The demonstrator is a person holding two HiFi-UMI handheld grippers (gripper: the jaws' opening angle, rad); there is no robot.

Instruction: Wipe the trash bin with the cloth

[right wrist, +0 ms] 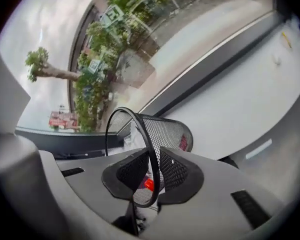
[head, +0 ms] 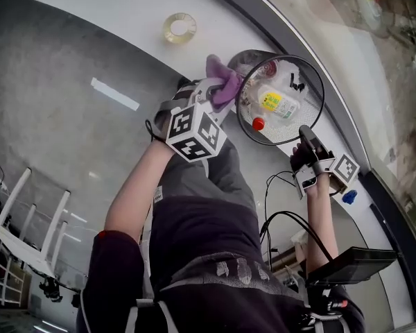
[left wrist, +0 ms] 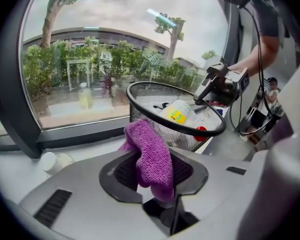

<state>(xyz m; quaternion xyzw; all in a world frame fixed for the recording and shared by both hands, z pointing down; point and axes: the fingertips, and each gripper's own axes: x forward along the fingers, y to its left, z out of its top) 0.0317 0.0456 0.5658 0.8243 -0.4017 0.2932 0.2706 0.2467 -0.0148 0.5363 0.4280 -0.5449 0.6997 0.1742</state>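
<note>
L gripper (left wrist: 155, 166): my jaws are clamped on the purple cloth (head: 225, 82). It bunches up past the tips and lies against the outside of the bin (left wrist: 142, 113), just under the rim, on the left side in head view. The bin is black mesh and stands on the white ledge (head: 111, 19) by the window, tipped a bit twd my L cam. Inside it is a bottle (head: 277, 103) w/ yellow label and a red cap (head: 258, 123). R gripper (right wrist: 151, 171) is at the opposite rim, jaws a little apart. They straddle rim & mesh wall, one pad inside, one outside, w/ a gap showing on one side.
</note>
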